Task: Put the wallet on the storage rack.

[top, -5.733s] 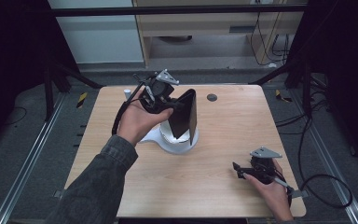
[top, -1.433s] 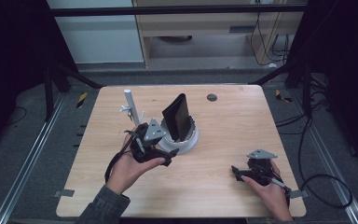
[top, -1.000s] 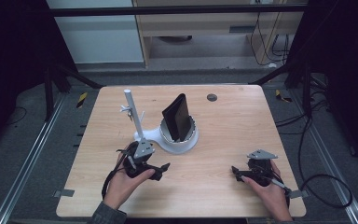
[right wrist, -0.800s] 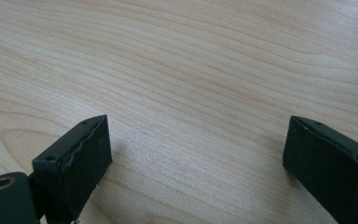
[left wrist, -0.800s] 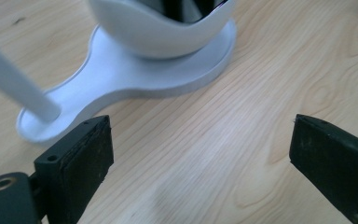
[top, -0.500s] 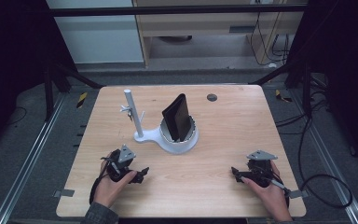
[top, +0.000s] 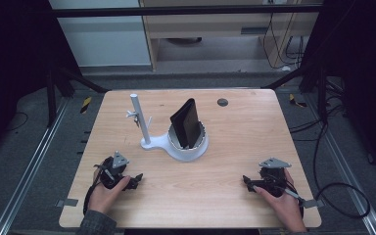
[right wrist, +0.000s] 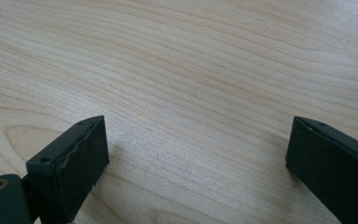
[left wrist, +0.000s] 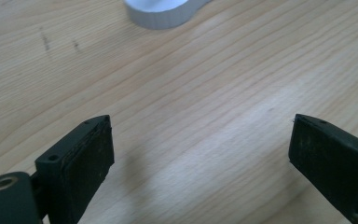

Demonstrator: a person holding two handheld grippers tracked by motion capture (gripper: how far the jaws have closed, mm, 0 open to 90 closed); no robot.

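Left claw [top: 136, 179] released, resting on surface [top: 235, 147] lower left. Right claw [top: 247, 182] released, lower right. Black wallet [top: 186, 123] upright in white holder [top: 183, 147], centre frame.

Table [top: 235, 147]: 1 rectangular top of pale wood, grain running left to right, on dark floor. On it: 1 white stand [top: 178, 144] near the centre, with a round cup-shaped base at right and 1 upright white post at its left; 1 small dark round disc [top: 222, 102] toward the far edge, right of centre. 2 faint dark marks on the wood near the stand's base in the left gripper view.
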